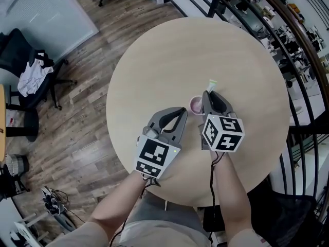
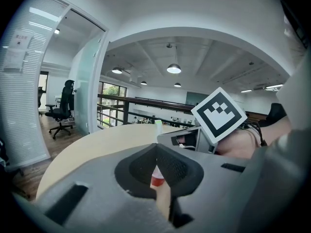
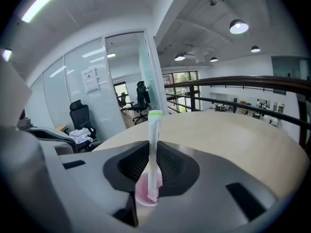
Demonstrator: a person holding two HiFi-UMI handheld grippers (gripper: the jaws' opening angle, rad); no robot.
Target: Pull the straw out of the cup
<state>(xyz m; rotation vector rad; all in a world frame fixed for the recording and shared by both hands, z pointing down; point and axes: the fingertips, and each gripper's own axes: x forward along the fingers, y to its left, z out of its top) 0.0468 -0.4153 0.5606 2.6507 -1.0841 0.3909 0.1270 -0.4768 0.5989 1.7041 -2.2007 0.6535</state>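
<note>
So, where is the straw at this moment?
Right gripper view: the straw stands in the pink cup on the round table, clamped by the right gripper.

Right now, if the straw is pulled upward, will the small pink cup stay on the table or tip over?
The cup looks small and low, so it is probably light; it may lift or tip with the straw. Nothing grips it: the right tongs pinch only the straw, and the left tongs sit beside it, shut.

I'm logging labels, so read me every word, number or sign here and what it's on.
No text is readable.
Paper notice on the glass wall: too blurred to read.
Marker cubes: black-and-white patterns, no words.
Cup and straw: no print.
</note>
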